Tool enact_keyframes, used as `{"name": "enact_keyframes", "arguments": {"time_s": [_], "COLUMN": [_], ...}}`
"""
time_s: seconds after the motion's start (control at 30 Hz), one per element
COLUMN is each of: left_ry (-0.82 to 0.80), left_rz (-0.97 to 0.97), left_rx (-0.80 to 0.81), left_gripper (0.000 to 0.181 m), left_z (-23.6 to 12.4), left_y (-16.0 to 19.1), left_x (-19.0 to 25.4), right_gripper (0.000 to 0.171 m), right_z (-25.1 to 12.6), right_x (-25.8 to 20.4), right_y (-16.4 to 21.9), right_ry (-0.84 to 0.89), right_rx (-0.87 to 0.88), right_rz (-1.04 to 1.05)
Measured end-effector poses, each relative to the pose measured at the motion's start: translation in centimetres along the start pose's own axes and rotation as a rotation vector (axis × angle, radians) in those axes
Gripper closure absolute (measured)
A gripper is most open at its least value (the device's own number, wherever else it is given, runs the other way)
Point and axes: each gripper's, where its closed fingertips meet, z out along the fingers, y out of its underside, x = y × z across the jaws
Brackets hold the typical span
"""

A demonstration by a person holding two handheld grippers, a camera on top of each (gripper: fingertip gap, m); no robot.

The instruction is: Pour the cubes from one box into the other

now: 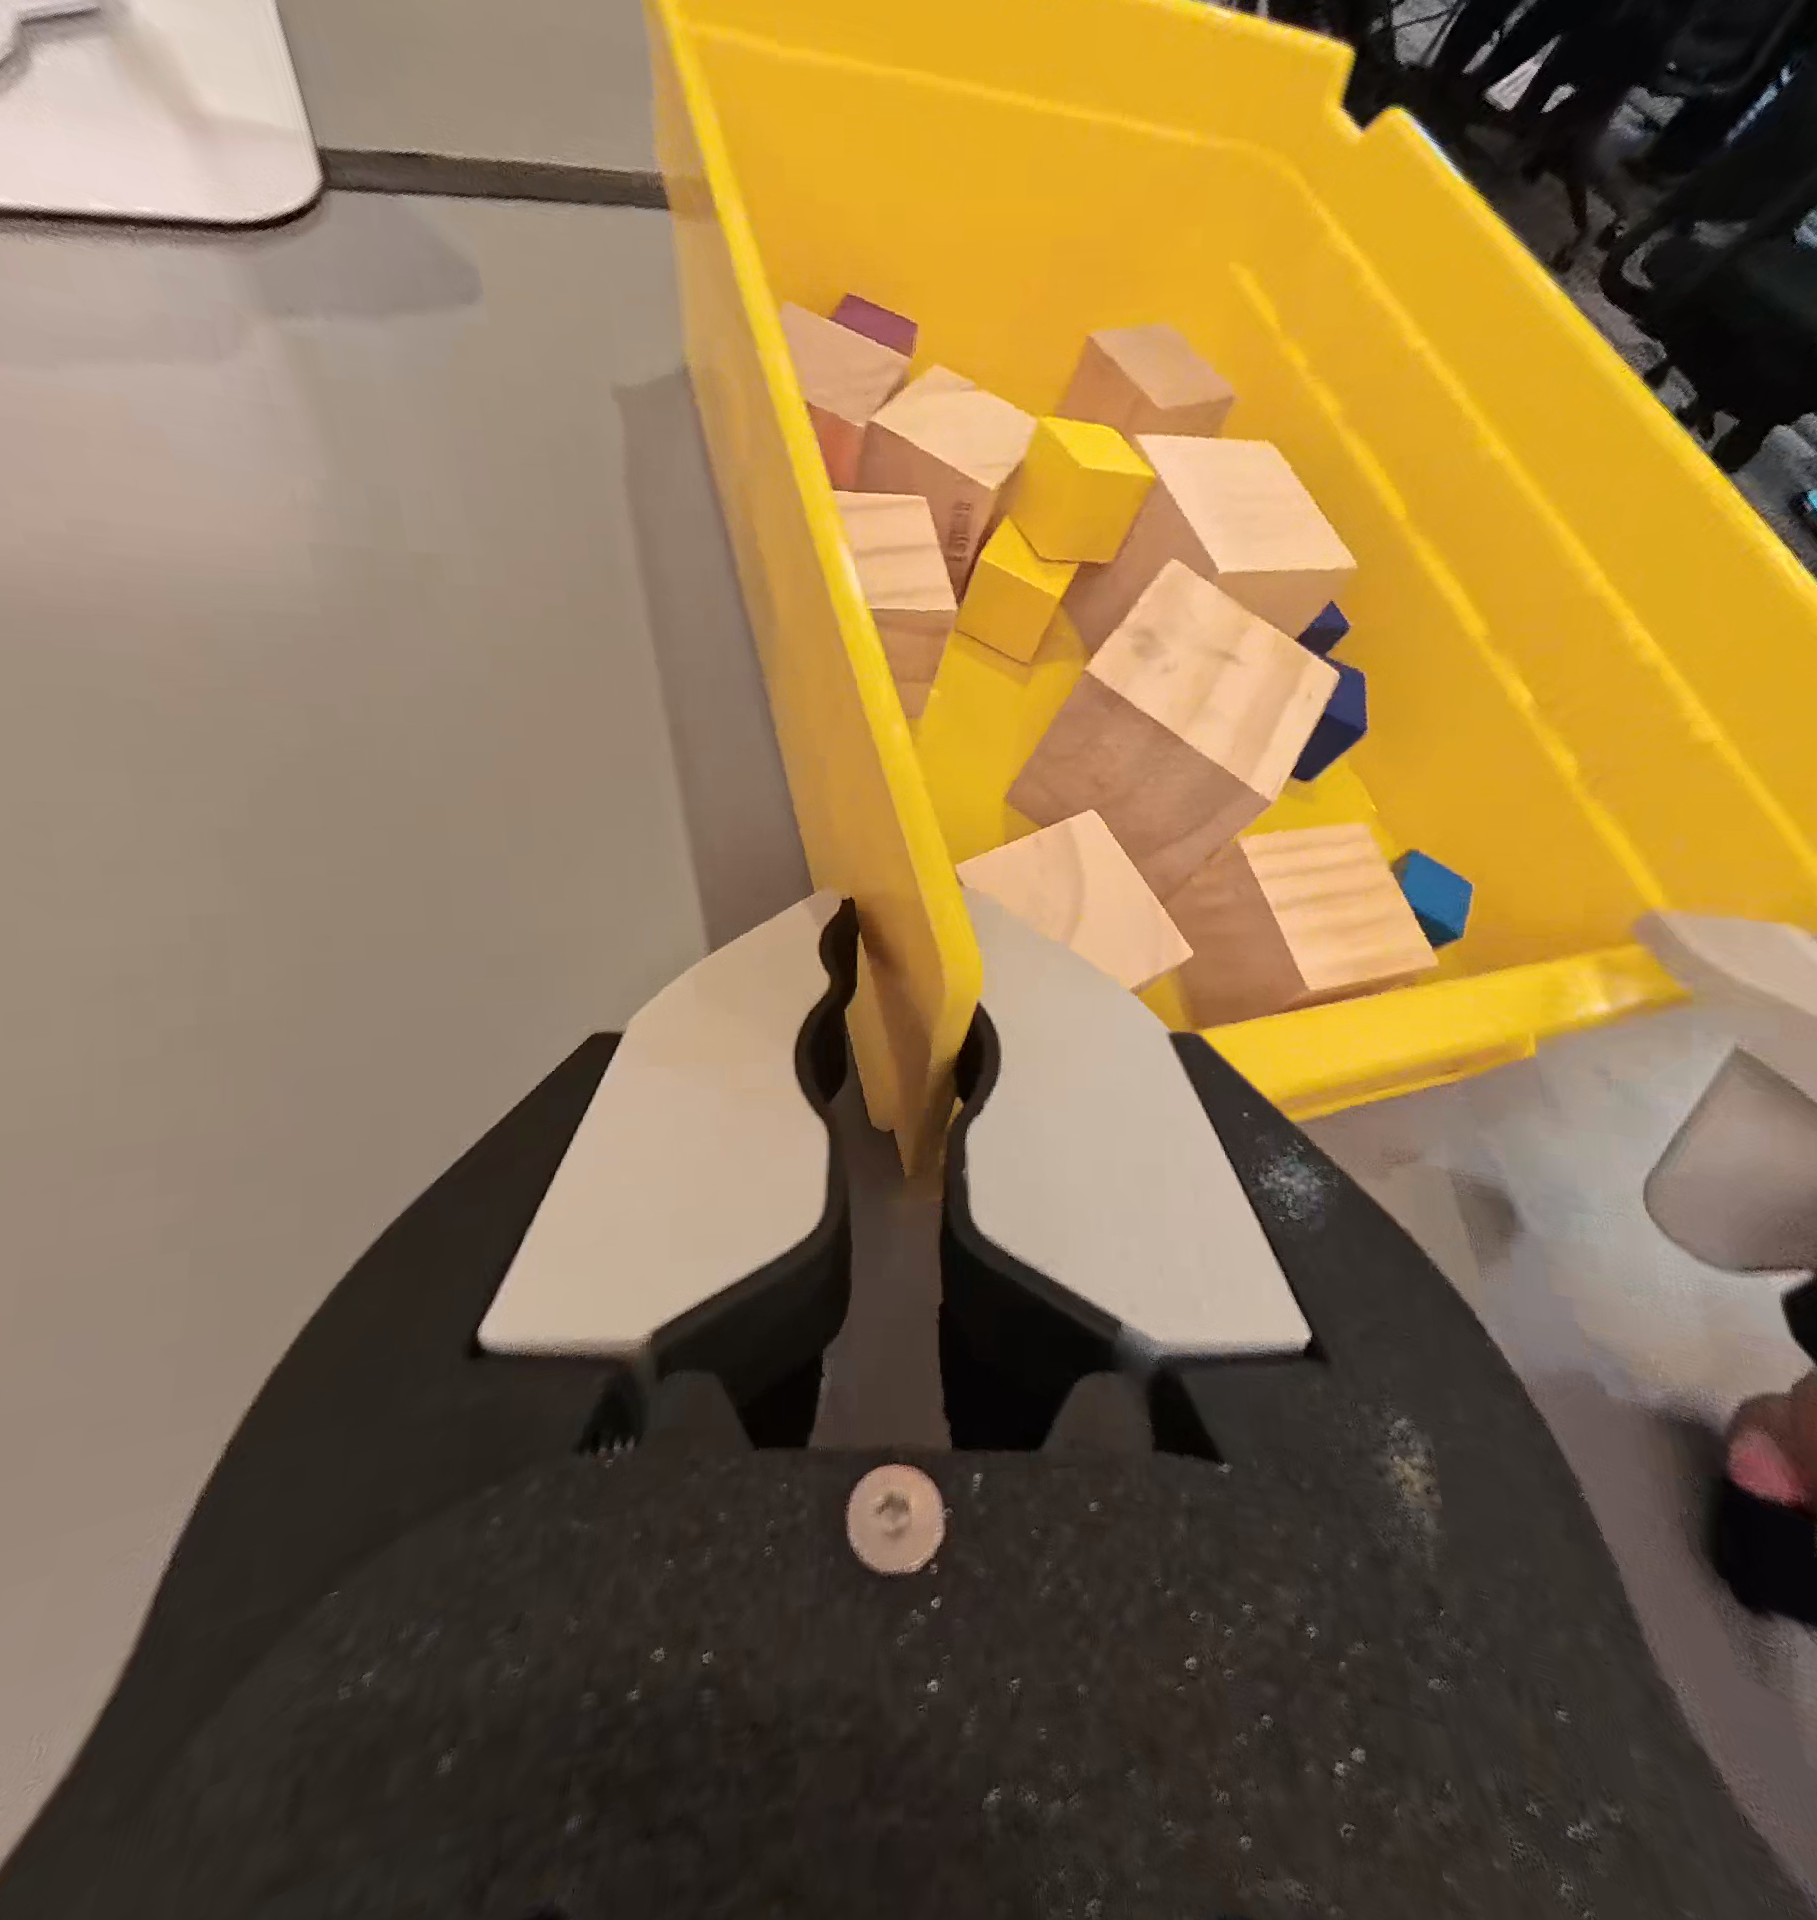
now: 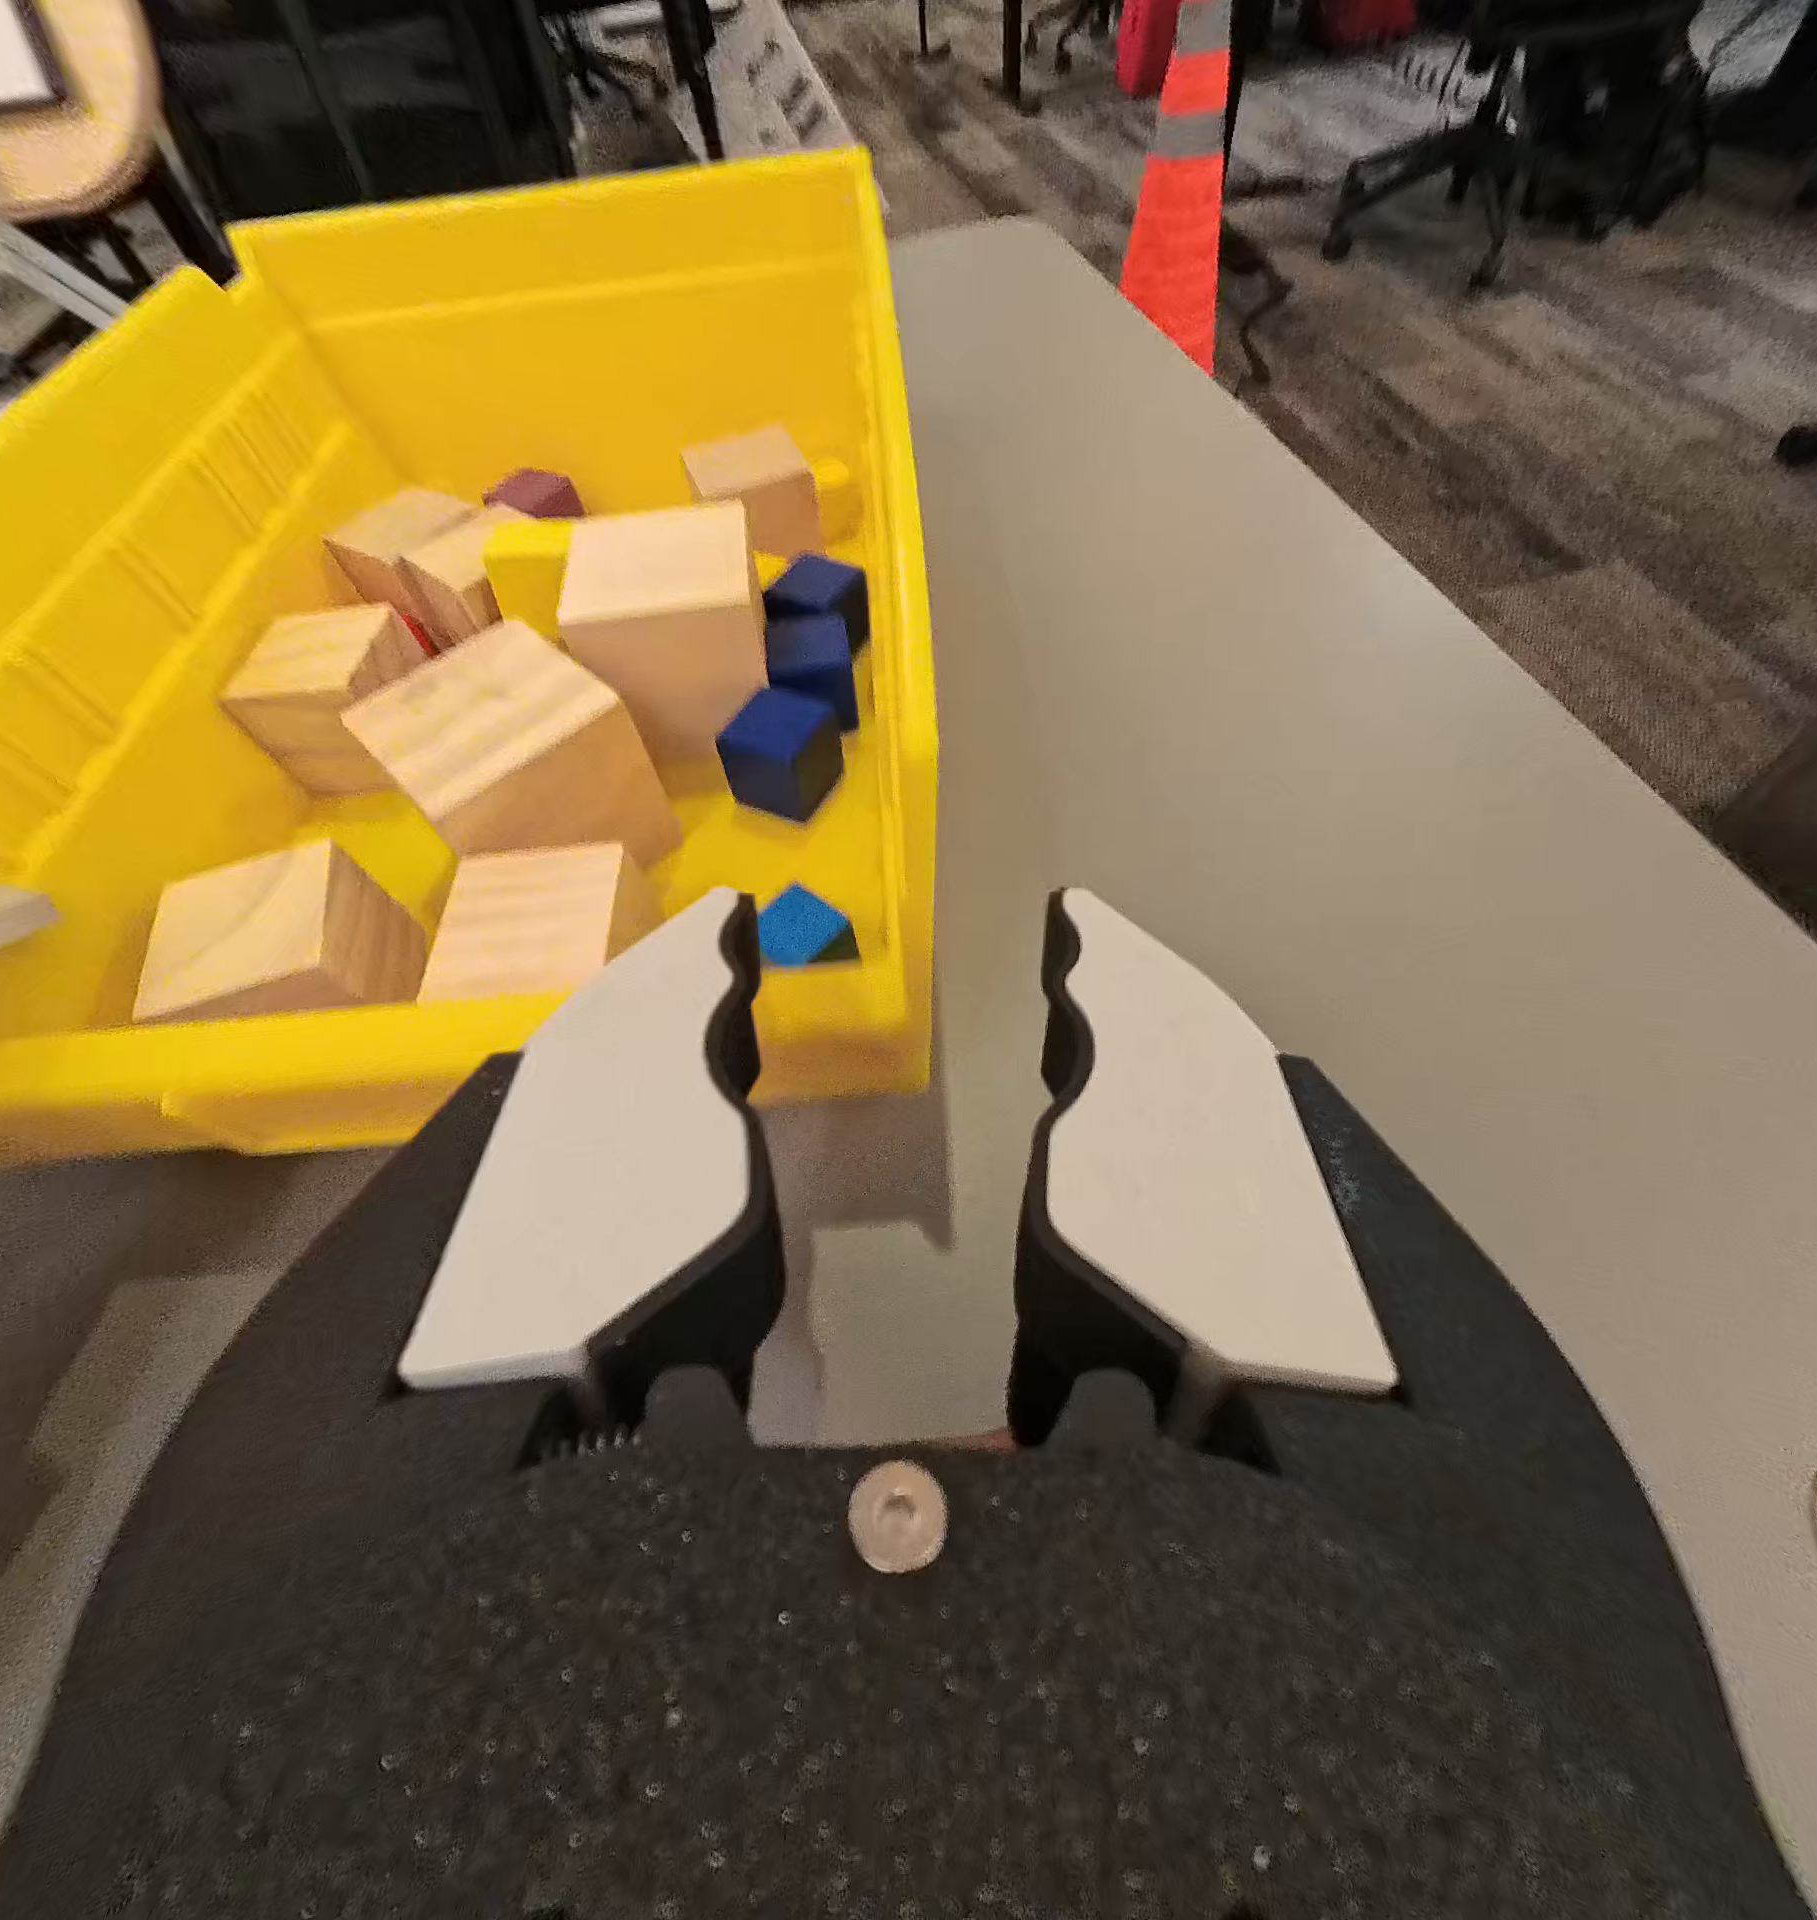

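A yellow plastic box (image 1: 1143,208) stands on the grey table and holds several wooden cubes (image 1: 1184,717) with smaller yellow, blue and purple cubes. My left gripper (image 1: 909,935) is shut on the box's near left wall at its corner. In the right wrist view the same yellow box (image 2: 613,281) lies ahead to the left, with the wooden cubes (image 2: 514,732) and blue cubes (image 2: 784,748) inside. My right gripper (image 2: 899,909) is open and empty, just off the box's near right corner. The right gripper's fingertip (image 1: 1756,961) shows at the right edge of the left wrist view. No second box is in view.
A white flat board (image 1: 125,114) lies at the table's far left. The table edge (image 2: 1506,665) runs along the right of the box. An orange cone (image 2: 1179,208) and office chairs (image 2: 1569,114) stand on the floor beyond. A person's hand (image 1: 1797,1455) shows at the right.
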Motion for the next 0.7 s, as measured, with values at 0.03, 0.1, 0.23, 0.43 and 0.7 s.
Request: {"name": "enact_keyframes", "arguments": {"time_s": [0.03,0.1,0.23,0.43,0.7], "left_ry": [-0.001,-0.007,-0.037,-0.175,-0.329], "left_rz": [-0.001,0.005,0.021,0.080,0.056], "left_rx": [-0.001,0.004,0.023,0.111,0.158], "left_gripper": [0.168,0.170,0.171,0.178,0.179], "left_z": [-0.7,-2.0,-4.4,-9.5,-17.6], "left_y": [0.3,0.7,1.0,-1.1,-2.2], "left_x": [-0.4,-1.1,-2.8,-8.6,-21.5], "right_gripper": [0.120,0.128,0.168,0.169,0.168], "right_z": [-0.1,-0.2,-1.5,-4.1,-4.4], "right_x": [-0.6,-1.8,-3.8,-11.0,-26.2], "right_y": [-0.1,0.2,0.0,-2.0,-1.7], "right_ry": [-0.008,-0.031,-0.031,-0.053,-0.217], "right_rx": [0.010,-0.009,-0.050,0.018,0.029], "right_rz": [-0.006,0.006,-0.001,-0.038,-0.067]}}
